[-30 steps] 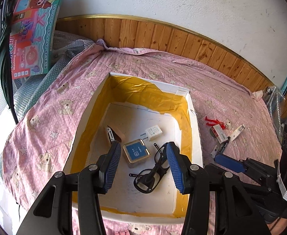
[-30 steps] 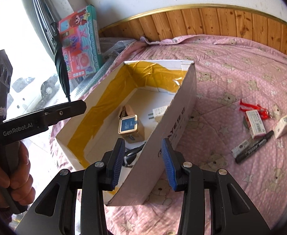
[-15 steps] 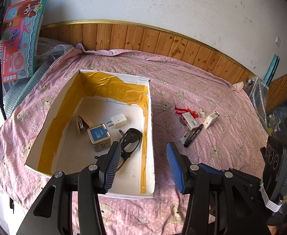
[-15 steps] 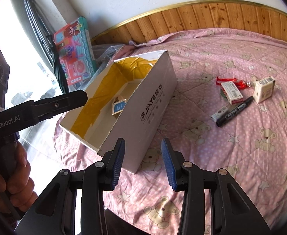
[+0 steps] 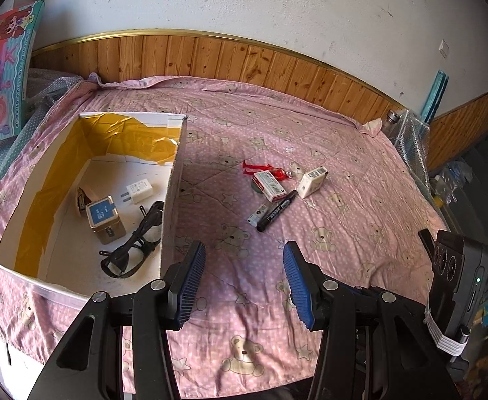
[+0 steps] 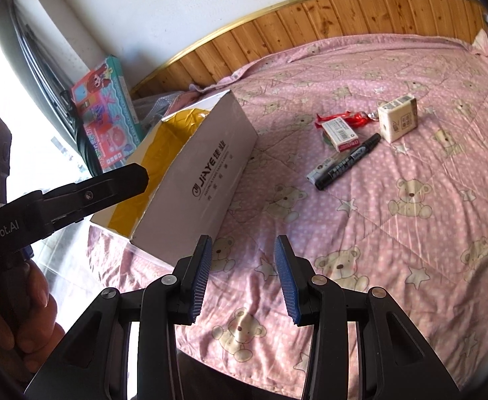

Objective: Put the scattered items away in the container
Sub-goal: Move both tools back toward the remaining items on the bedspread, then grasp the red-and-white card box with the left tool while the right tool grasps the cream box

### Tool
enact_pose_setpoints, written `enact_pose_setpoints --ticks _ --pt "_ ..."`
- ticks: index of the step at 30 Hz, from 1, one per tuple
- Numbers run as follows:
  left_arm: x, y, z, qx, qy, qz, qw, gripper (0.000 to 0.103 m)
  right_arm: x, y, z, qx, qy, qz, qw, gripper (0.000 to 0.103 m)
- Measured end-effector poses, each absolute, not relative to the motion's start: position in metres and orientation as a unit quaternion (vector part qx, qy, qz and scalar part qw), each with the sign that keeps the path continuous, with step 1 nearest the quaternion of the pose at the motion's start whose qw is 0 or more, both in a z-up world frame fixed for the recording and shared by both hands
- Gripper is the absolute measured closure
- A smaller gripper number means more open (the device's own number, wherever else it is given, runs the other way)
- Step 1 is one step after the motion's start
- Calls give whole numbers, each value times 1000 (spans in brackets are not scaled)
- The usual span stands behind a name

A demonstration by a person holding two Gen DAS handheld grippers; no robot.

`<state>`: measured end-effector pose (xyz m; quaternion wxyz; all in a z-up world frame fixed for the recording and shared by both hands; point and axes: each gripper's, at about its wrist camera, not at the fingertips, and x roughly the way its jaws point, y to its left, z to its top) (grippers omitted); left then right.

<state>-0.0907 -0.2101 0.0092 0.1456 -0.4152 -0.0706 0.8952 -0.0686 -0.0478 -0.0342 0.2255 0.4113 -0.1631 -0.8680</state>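
A white cardboard box (image 5: 172,183) (image 6: 207,173) lined with yellow tape sits at the left of the pink bedspread. Inside lie black glasses (image 5: 133,246), a blue-topped tin (image 5: 105,218), a white charger (image 5: 140,191) and a small tan item (image 5: 83,197). To its right on the spread are a black marker (image 5: 275,215) (image 6: 347,161), a red-and-white box (image 5: 270,185) (image 6: 340,131), a cream box (image 5: 312,176) (image 6: 397,118) and a red wrapper (image 5: 260,168). My left gripper (image 5: 244,276) is open above the spread. My right gripper (image 6: 242,273) is open near the box's corner.
A colourful toy box (image 5: 2,76) (image 6: 107,123) leans at the far left over bubble wrap (image 5: 47,83). Wooden wall panelling (image 5: 230,63) bounds the bed at the back. A hand (image 6: 27,316) grips the left tool. Clutter (image 5: 454,180) sits past the bed's right edge.
Both grippers pulled back and swung right, away from over the box. The left gripper now hangs over bare bedspread, and the scattered items sit more central in both views.
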Motion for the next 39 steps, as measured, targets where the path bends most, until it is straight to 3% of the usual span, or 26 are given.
enact_pose_setpoints --ticks 16,39 --pt "-129 -142 -23 -449 -43 876 171 53 -88 7 -66 423 -215 -862 178 62" --pt "-248 -100 -84 -500 -70 849 152 50 -178 65 -78 438 -238 -858 121 61"
